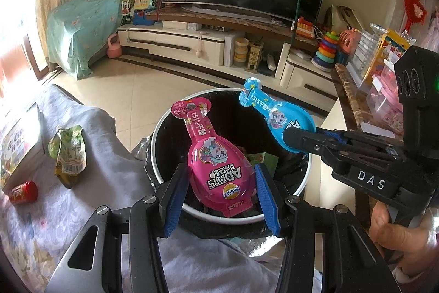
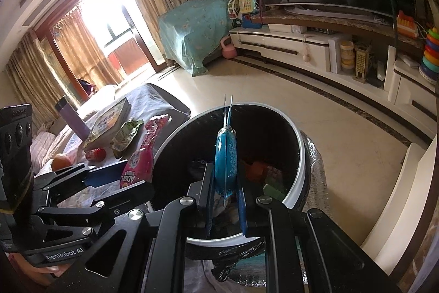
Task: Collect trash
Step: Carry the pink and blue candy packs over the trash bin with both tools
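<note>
Left wrist view: my left claw (image 1: 222, 183) pinches pink snack pack (image 1: 218, 166) over black trash bin (image 1: 164, 128). My right claw (image 2: 225, 183) pinches blue snack pack (image 2: 226, 164) over same bin. Green wrapper (image 1: 68, 153) and red cup (image 1: 23, 192) lie on cloth-covered table (image 1: 104, 128) near bin-side edge.

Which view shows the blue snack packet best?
The left wrist view: the blue snack packet faces the camera flat, print readable, clamped at its wide end by the right gripper over the trash bin. The right wrist view shows it only edge-on between the fingers.
</note>
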`<control>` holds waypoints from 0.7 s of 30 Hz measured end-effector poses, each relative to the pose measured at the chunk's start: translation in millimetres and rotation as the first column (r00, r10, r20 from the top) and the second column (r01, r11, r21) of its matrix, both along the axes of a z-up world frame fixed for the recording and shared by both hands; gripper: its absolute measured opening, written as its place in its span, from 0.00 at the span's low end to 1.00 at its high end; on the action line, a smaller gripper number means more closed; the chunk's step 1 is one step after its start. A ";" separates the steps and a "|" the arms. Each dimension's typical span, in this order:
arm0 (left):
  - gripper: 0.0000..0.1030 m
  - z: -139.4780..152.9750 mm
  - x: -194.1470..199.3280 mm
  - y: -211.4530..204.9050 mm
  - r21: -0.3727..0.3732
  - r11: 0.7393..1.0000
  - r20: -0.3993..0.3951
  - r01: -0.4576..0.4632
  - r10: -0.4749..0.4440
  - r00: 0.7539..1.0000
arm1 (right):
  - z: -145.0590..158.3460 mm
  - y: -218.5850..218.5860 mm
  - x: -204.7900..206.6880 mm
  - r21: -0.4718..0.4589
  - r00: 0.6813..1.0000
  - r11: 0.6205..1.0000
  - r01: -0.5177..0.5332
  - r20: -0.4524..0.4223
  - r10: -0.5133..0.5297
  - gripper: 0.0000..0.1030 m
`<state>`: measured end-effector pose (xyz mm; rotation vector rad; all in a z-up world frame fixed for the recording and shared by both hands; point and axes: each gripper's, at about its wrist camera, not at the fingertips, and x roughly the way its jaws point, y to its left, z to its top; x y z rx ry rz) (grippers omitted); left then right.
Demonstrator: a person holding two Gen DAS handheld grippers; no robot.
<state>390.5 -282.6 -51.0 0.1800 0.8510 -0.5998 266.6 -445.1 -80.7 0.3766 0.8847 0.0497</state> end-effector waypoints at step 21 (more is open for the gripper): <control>0.46 -13.0 34.4 -19.4 0.023 1.000 -0.043 -0.016 0.017 0.999 | -5.5 -11.4 13.3 0.001 1.000 1.000 0.008 -0.027 -0.008 0.14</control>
